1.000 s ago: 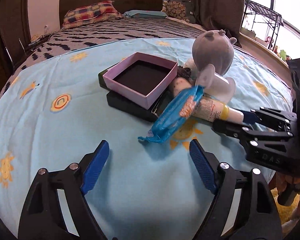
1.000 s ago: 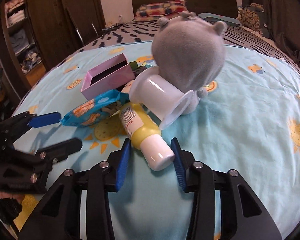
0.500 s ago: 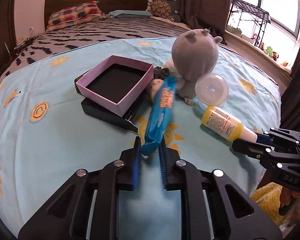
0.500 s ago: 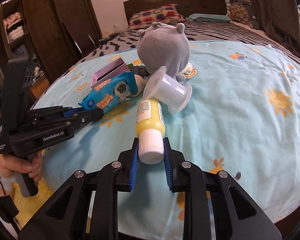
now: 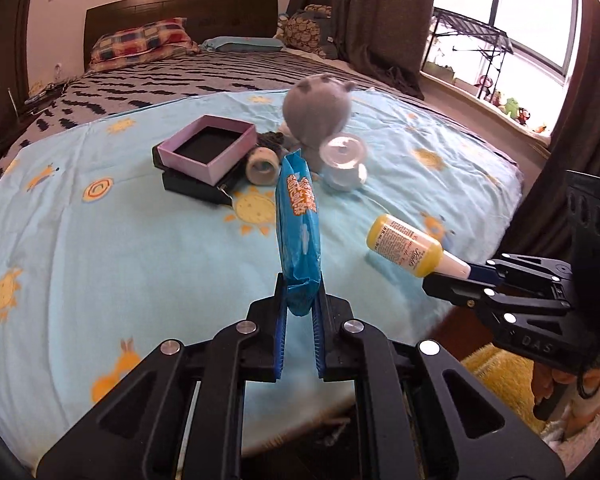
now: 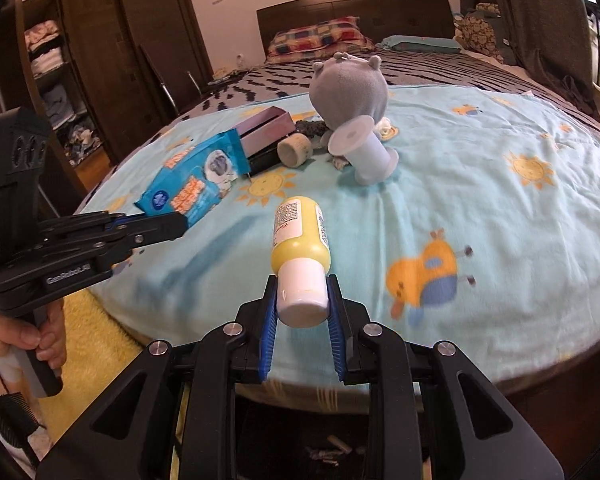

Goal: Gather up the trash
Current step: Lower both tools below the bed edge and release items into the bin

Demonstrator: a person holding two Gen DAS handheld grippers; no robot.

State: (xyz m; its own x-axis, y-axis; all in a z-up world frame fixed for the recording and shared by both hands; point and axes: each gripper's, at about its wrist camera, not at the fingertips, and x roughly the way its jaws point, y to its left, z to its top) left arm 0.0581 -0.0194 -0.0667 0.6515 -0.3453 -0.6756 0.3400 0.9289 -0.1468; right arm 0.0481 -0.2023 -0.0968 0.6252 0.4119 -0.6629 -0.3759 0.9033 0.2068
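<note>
The pink box sits open on a black case (its dark inside shows nothing) on the bed. The left gripper fingers pinch the blue wrapper; the right gripper clamps the yellow bottle, both lifted near the bed's foot.

Glossy crinkled blue wrapper, smooth plastic yellow bottle, fuzzy grey plush, seemingly soft fleecy blanket

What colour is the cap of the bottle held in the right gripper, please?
White, on a yellow bottle; the right wrist view shows the cap best.
</note>
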